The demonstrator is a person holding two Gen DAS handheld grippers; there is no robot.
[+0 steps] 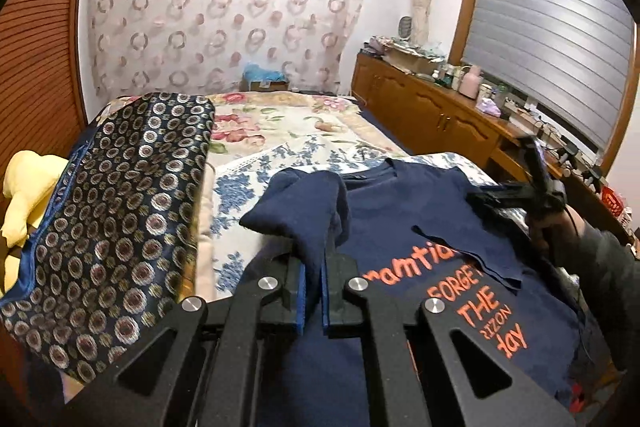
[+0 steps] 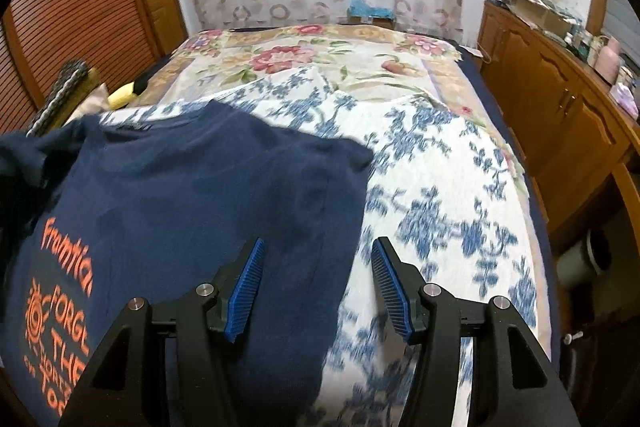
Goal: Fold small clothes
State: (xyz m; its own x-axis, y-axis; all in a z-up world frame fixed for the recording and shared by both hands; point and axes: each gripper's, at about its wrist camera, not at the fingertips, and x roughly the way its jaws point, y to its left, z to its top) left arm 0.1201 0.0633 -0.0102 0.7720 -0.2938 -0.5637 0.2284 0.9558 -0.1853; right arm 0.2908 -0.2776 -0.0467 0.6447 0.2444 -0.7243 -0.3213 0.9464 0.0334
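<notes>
A navy T-shirt point(image 1: 396, 211) with orange print lies on the blue-flowered cloth on the bed; it also shows in the right wrist view point(image 2: 208, 187). My left gripper point(image 1: 314, 259) is shut on the shirt's left sleeve point(image 1: 296, 211) and holds it lifted, folded toward the shirt's middle. My right gripper point(image 2: 316, 255) is open and empty above the shirt's right edge. In the left wrist view the right gripper point(image 1: 520, 187) is at the shirt's right side, with the right sleeve point(image 1: 476, 255) folded in over the print.
A patterned dark cushion point(image 1: 116, 211) and a yellow soft toy point(image 1: 28, 187) lie left of the shirt. A wooden cabinet point(image 2: 560, 99) with clutter runs along the right of the bed. A floral bedspread point(image 2: 320, 67) covers the far half.
</notes>
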